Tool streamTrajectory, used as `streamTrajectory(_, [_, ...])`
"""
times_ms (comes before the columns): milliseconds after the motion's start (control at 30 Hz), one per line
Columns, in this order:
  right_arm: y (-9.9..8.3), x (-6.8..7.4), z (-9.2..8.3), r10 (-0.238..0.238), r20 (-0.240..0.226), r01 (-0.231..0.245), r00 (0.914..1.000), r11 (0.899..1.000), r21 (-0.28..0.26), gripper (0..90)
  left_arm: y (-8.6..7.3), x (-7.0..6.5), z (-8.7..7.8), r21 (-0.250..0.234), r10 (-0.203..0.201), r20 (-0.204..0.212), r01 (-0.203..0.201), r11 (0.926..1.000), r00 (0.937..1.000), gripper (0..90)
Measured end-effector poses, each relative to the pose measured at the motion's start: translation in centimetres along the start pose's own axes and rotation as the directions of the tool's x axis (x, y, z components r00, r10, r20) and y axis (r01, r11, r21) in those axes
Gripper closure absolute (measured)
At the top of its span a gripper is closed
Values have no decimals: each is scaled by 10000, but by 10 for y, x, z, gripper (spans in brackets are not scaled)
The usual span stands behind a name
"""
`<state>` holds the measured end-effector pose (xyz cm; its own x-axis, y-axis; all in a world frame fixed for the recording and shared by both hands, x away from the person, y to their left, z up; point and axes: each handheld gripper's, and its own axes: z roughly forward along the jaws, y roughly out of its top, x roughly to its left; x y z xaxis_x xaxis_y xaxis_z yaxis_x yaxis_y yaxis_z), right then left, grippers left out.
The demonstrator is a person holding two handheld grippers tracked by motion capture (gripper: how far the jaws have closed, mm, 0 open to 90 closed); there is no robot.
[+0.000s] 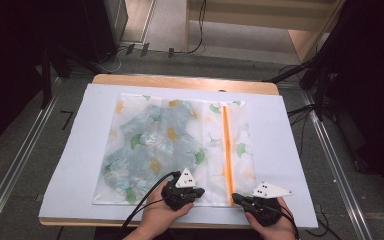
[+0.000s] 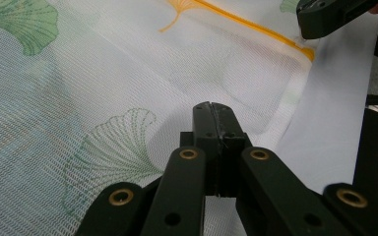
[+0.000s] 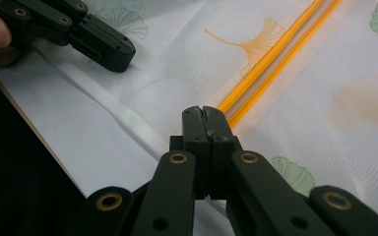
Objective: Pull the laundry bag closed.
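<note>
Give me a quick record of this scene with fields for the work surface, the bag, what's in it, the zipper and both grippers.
surface: white sheet over a wooden table
bag: mesh laundry bag, white with ginkgo leaf print, lying flat
contents: bluish-green patterned cloth inside, on the left side
zipper: orange zipper, running from far edge to near edge
left gripper: jaws together, at the bag's near edge; a pinch on the mesh cannot be made out
right gripper: jaws together, at the zipper's near end
</note>
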<state>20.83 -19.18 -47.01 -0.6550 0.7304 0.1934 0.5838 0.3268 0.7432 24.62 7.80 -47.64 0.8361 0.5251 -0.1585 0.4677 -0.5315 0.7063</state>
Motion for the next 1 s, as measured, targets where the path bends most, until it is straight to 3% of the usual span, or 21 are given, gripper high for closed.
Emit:
streamTrajectory(133, [2, 1, 0, -22, 31, 22, 10000, 10000, 69, 900, 2, -4, 0, -170, 180, -8, -180, 9997, 9998, 899])
streamTrajectory(200, [2, 1, 1, 17, 73, -18, 10000, 9999, 106, 900, 4, -7, 1, -313, -53, 301, 63, 9995, 9995, 900])
streamTrajectory(400, [3, 1, 2, -20, 75, 18, 10000, 9998, 190, 900, 14, -25, 20, -192, -45, 980, 64, 9998, 9952, 900])
streamTrajectory(467, [3, 1, 2, -6, 69, 4, 10000, 9998, 198, 900, 18, -31, 25, -212, -140, 931, 160, 9996, 9956, 900])
streamTrajectory(600, [4, 1, 2, 79, 1, -79, 10000, 9997, 213, 900, 20, -42, 35, -6, 319, 913, -320, 9995, 9953, 900])
streamTrajectory(800, [5, 0, 6, 46, -8, -45, 10000, 9994, 339, 900, 20, -41, 37, -9, 22, 1095, -21, 10000, 9940, 900])
streamTrajectory(933, [7, 0, 8, 153, 16, -153, 9999, 9989, 451, 900, 20, -44, 37, 70, 357, 994, -366, 9993, 9944, 900])
streamTrajectory(1000, [8, 0, 10, 114, 7, -115, 9999, 9990, 428, 900, 20, -43, 37, 71, 433, 1154, -444, 9990, 9924, 900])
